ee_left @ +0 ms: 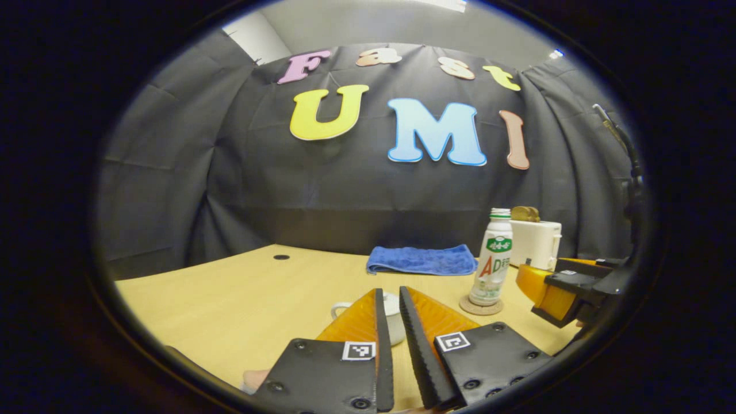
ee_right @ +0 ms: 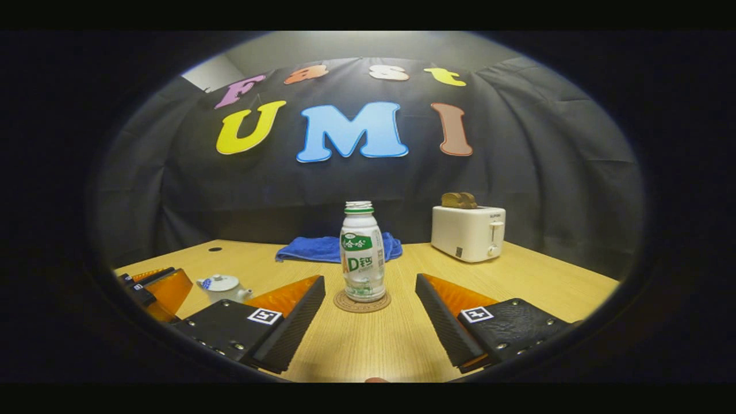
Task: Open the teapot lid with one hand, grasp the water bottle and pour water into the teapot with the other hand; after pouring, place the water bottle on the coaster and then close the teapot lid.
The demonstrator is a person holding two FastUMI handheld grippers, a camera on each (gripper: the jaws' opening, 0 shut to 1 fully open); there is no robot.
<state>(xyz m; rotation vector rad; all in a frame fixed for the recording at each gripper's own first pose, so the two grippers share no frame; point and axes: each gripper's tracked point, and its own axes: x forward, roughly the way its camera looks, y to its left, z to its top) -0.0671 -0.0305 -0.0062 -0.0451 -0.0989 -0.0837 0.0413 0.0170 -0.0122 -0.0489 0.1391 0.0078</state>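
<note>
A white bottle with a green label [ee_right: 361, 259] stands upright on a round coaster [ee_right: 362, 303]. My right gripper [ee_right: 369, 282] is open, with a finger on each side of the bottle and neither touching it. The small white teapot [ee_right: 221, 287] sits to the left with its lid on. My left gripper [ee_right: 152, 287] hovers just left of the teapot, apart from it. In the left gripper view the teapot [ee_left: 394, 322] shows between and behind the left gripper [ee_left: 390, 292], whose fingers stand a narrow gap apart and hold nothing. The bottle [ee_left: 494, 259], coaster [ee_left: 480, 307] and right gripper [ee_left: 552, 287] lie to the right.
A folded blue towel [ee_right: 328, 248] lies behind the bottle near the wall. A white toaster [ee_right: 467, 233] with bread slices in it stands at the back right. A small round hole [ee_right: 215, 249] marks the wooden table [ee_right: 517, 276] at the far left.
</note>
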